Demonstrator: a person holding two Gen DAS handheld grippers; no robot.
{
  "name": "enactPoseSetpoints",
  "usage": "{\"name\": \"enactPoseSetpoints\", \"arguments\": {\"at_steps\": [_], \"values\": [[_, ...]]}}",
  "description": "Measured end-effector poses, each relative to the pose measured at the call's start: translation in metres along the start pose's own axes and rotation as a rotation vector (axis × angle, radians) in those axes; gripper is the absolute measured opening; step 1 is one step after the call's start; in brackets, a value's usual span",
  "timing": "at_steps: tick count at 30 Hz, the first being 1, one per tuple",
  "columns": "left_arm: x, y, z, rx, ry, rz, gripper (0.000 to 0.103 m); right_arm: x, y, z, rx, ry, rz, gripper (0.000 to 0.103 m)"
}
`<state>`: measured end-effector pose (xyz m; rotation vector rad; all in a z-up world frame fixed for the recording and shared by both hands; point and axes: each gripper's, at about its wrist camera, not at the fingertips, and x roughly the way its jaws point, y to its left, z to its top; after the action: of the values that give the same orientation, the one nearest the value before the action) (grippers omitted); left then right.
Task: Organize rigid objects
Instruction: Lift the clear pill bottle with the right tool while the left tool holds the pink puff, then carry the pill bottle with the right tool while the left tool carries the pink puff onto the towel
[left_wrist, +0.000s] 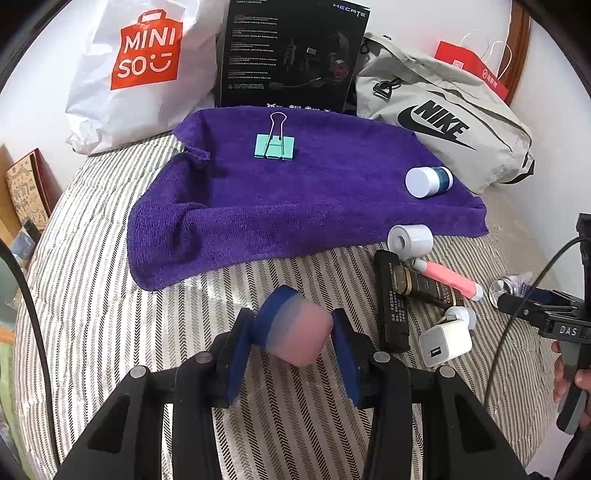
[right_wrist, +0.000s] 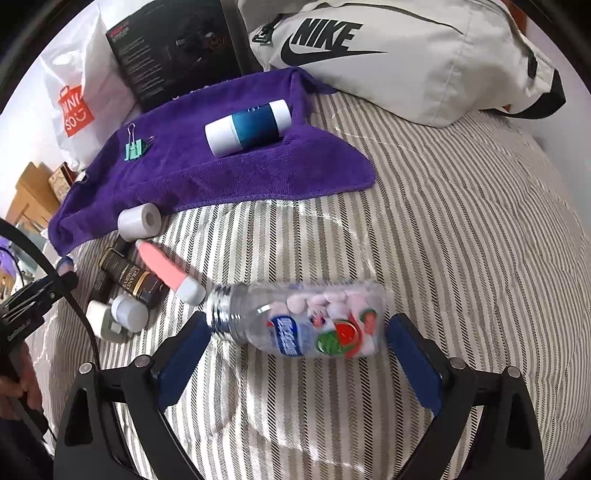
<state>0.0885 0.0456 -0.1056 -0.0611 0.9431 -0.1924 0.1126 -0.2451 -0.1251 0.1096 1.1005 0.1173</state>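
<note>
In the left wrist view, the left gripper (left_wrist: 293, 341) is clamped on a blurred pink-and-blue block (left_wrist: 295, 326), held over the striped bedspread (left_wrist: 110, 295) just short of the purple towel (left_wrist: 295, 199); it looks light and stiff, and open towel lies between the binder clip (left_wrist: 275, 146) and the white-capped tube (left_wrist: 428, 181). In the right wrist view, the right gripper (right_wrist: 295, 354) stands wide open around a clear candy bottle (right_wrist: 299, 321) lying on its side, not yet pinched. The bottle is probably light and slick, so I would grip it mid-body; clutter crowds its left, and bare bedspread lies to its right.
</note>
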Motion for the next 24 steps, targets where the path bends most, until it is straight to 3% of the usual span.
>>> {"name": "enactPoseSetpoints", "arguments": {"at_steps": [6, 9, 13, 24], "values": [[-0.005, 0.005, 0.000, -0.008, -0.013, -0.006, 0.041, 0.005, 0.009, 0.002, -0.025, -0.031, -0.047, 0.093], [-0.006, 0.008, -0.001, -0.013, -0.018, 0.001, 0.041, 0.006, 0.011, 0.003, -0.070, -0.031, -0.073, 0.082], [-0.002, 0.007, -0.003, -0.009, -0.009, 0.006, 0.041, 0.000, 0.000, 0.005, -0.047, -0.024, -0.002, 0.081], [-0.010, 0.004, 0.004, 0.000, -0.019, 0.023, 0.041, -0.018, -0.006, 0.019, -0.097, -0.044, 0.047, 0.081]]}}
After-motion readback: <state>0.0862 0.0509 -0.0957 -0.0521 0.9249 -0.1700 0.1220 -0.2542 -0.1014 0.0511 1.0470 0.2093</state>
